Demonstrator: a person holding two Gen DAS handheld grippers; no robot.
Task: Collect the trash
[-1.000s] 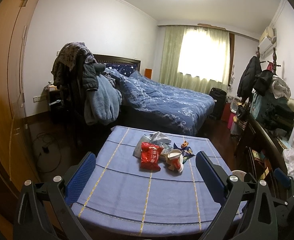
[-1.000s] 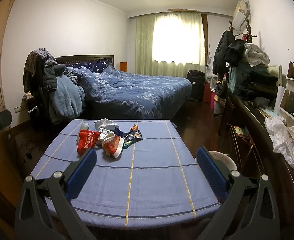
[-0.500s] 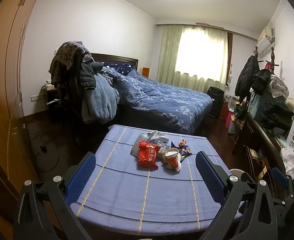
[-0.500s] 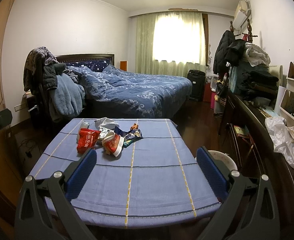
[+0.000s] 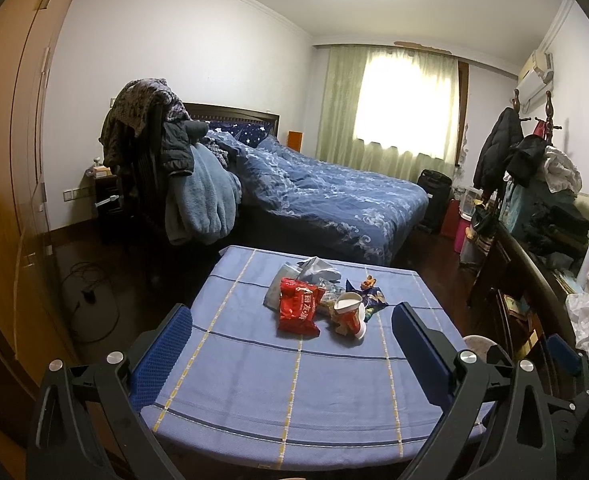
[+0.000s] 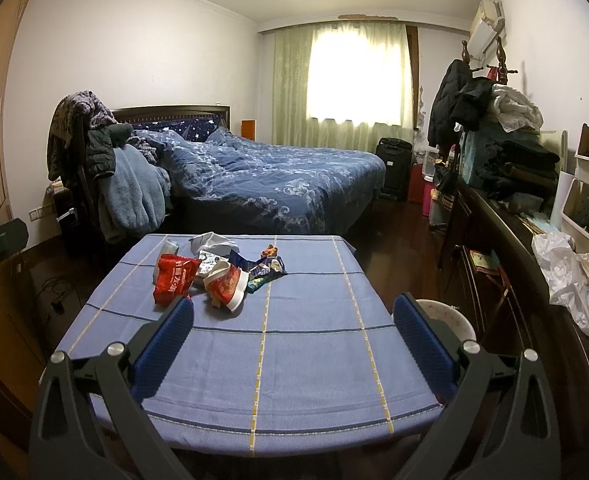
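Trash pile (image 5: 318, 300) lies ahead of both empty, spread grippers, untouched.

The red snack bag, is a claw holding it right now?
No, the red snack bag lies on the blue tablecloth by the tipped paper cup, and the open left claw is short of it.

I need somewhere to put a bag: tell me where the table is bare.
The tablecloth is bare across the near half and the right side. Crowded only far-left of centre: red snack bag, paper cup, wrappers.
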